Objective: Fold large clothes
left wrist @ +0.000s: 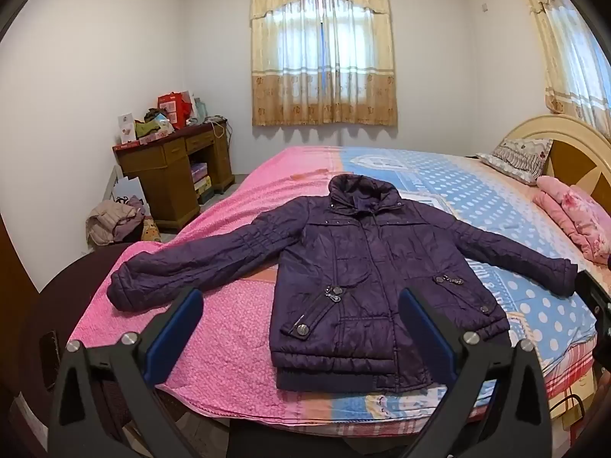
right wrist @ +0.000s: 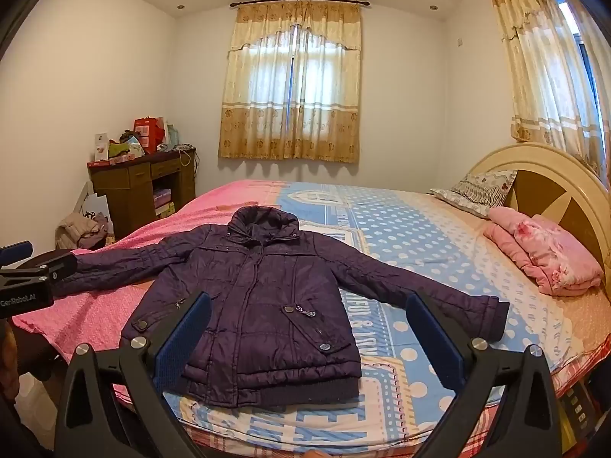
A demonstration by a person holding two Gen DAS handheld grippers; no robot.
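Purple padded jacket (left wrist: 366,274) lies flat, front up, sleeves spread, on the bed (left wrist: 236,305). Left gripper (left wrist: 301,316) and right gripper (right wrist: 309,328) gape wide, holding nothing.

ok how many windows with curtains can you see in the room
2. One curtained window is on the far wall beyond the foot side of the bed; the other curtained window is on the right wall above the headboard. Walls behind the camera are unseen.

Left gripper (left wrist: 301,305) black arms, blue ribbed pads (left wrist: 173,337), silver screws (left wrist: 128,337), white GenRobot.AI lettering (right wrist: 17,300)
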